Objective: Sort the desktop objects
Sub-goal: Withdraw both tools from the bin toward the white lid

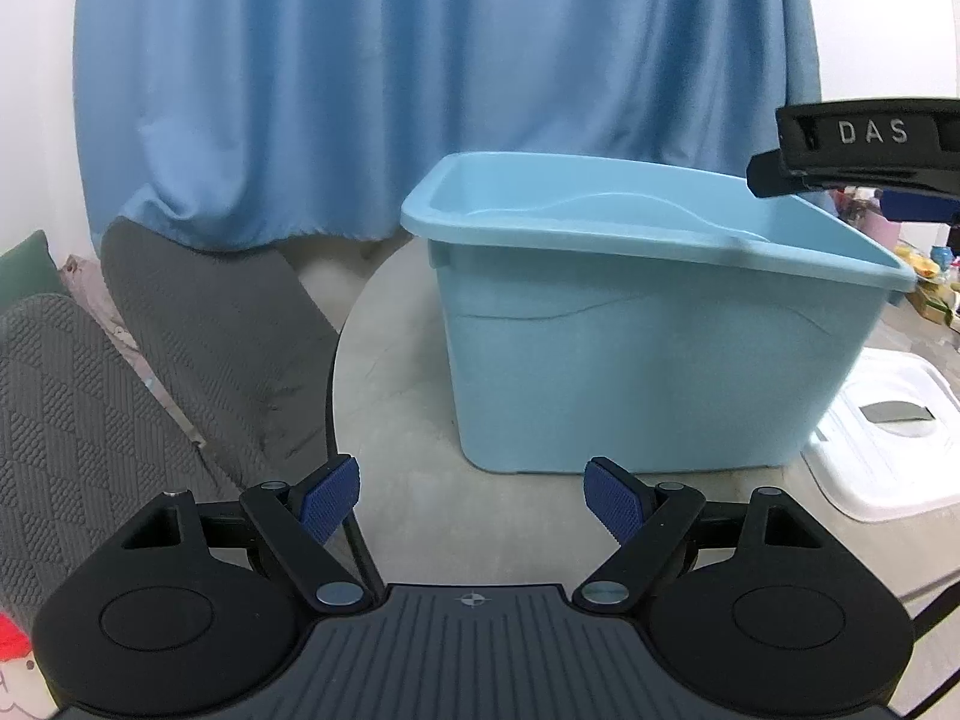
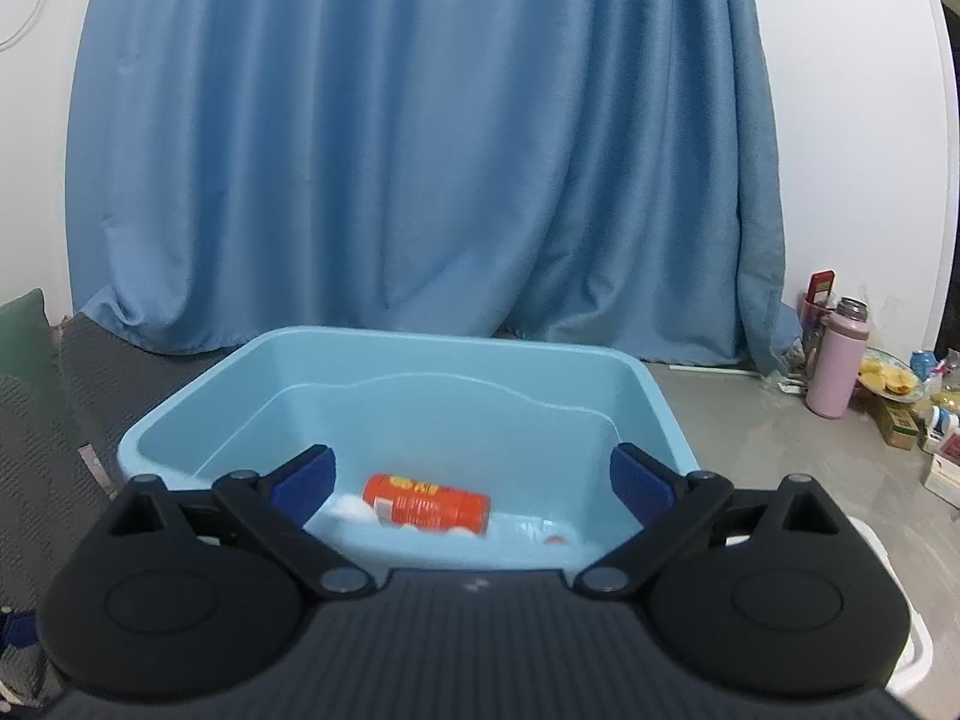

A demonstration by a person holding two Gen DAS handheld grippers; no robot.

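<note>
A light blue plastic bin (image 1: pixel 648 360) stands on the grey table (image 1: pixel 396 372). In the right wrist view I look down into the bin (image 2: pixel 198 396). An orange can (image 2: pixel 427 503) lies on its side on the bin floor, beside a white object (image 2: pixel 351 507) and a clear wrapper (image 2: pixel 534 531). My right gripper (image 2: pixel 471 483) is open and empty above the bin's near rim; it also shows in the left wrist view (image 1: pixel 864 147), over the bin's right edge. My left gripper (image 1: pixel 471 501) is open and empty, low over the table in front of the bin.
A white lidded container (image 1: pixel 888 438) sits right of the bin. A pink bottle (image 2: pixel 837 357), a plate of food (image 2: pixel 888 384) and small boxes stand at the table's far right. Grey cushions (image 1: pixel 150 360) lie to the left. A blue curtain (image 2: pixel 420 150) hangs behind.
</note>
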